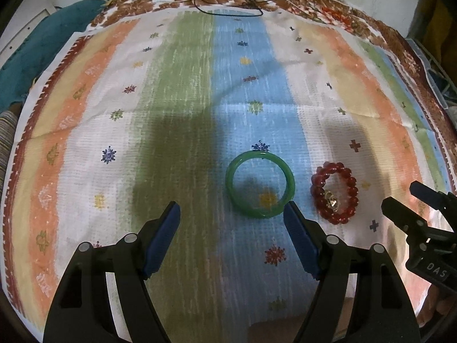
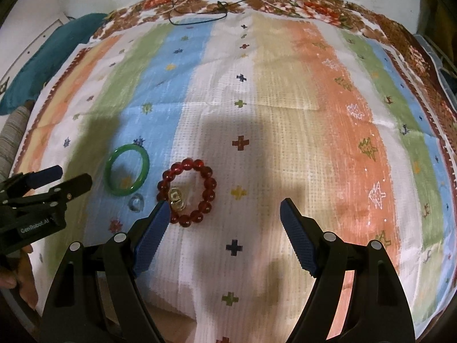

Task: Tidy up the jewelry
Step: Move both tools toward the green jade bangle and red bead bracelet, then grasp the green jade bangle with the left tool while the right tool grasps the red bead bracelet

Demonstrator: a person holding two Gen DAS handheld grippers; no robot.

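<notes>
Both tools, left (image 1: 232,210) and right (image 2: 223,207), gape wide and empty above the smooth green bangle (image 1: 259,183) and red beaded bracelet (image 2: 187,191).

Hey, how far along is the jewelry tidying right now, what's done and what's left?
Nothing looks sorted yet. The green bangle, the red bead bracelet with a gold charm, and a small clear ring all lie loose on the striped cloth. Nothing is in hand: the left gripper and right gripper are open and empty above the cloth. No box or tray is visible, so everything is left.
</notes>
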